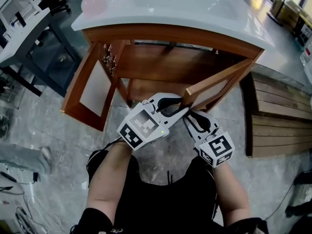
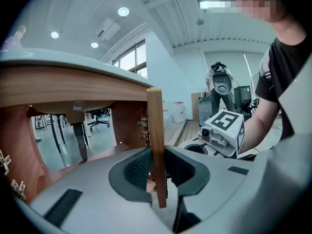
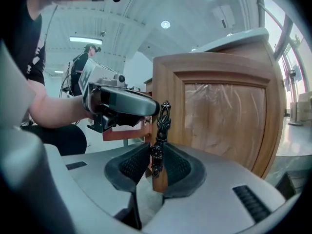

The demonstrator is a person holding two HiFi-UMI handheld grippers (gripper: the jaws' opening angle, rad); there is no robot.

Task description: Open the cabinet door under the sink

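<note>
The wooden cabinet under the white sink top (image 1: 146, 13) has its right door (image 1: 214, 89) swung partly outward. Both grippers sit at that door's free edge. My left gripper (image 1: 171, 103) reaches in from the left. In the left gripper view its jaws (image 2: 157, 172) are closed on the door's thin upright edge (image 2: 156, 135), with a pad on each face. My right gripper (image 1: 194, 117) is just below and to the right. In the right gripper view its jaws (image 3: 157, 167) clamp the dark ornate metal handle (image 3: 161, 128) on the door front (image 3: 224, 116).
The cabinet's left door (image 1: 92, 91) stands wide open, and the inside shows bare wooden shelves. A slatted wooden platform (image 1: 278, 116) lies on the floor at the right. A dark-framed desk (image 1: 19, 38) stands at the left. Another person (image 2: 219, 87) stands in the background.
</note>
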